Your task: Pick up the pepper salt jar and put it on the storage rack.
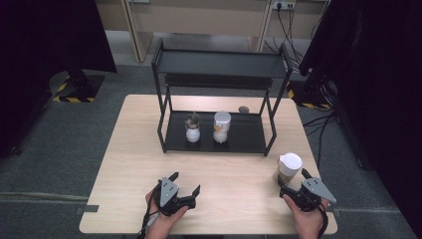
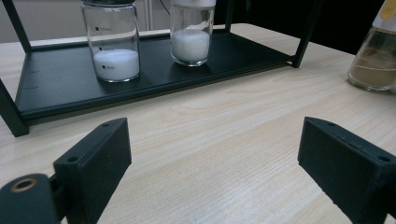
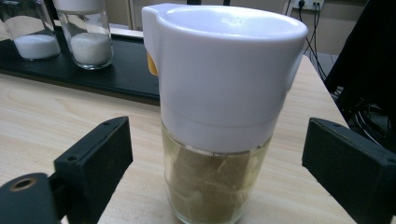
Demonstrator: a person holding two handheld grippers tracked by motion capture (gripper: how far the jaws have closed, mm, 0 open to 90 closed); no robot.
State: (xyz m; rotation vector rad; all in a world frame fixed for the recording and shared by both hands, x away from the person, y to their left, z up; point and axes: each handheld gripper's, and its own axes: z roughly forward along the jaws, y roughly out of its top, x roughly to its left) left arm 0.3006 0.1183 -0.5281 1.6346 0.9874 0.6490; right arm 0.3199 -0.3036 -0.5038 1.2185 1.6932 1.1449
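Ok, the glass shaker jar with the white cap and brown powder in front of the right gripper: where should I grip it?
Take the glass shaker jar by its clear glass body below the white cap, coming in level from the person's side. It stands upright on the wooden table, and the open right gripper already has a jaw on each side. The cap is wider and smooth, so probably less secure.

Light wood counter (image 1: 134,164) set on grey carpeted floor (image 1: 50,144). Black curtains (image 1: 45,35) hung at both sides. Wall sockets (image 1: 283,5) seen behind, cables (image 1: 291,35) trailed down.
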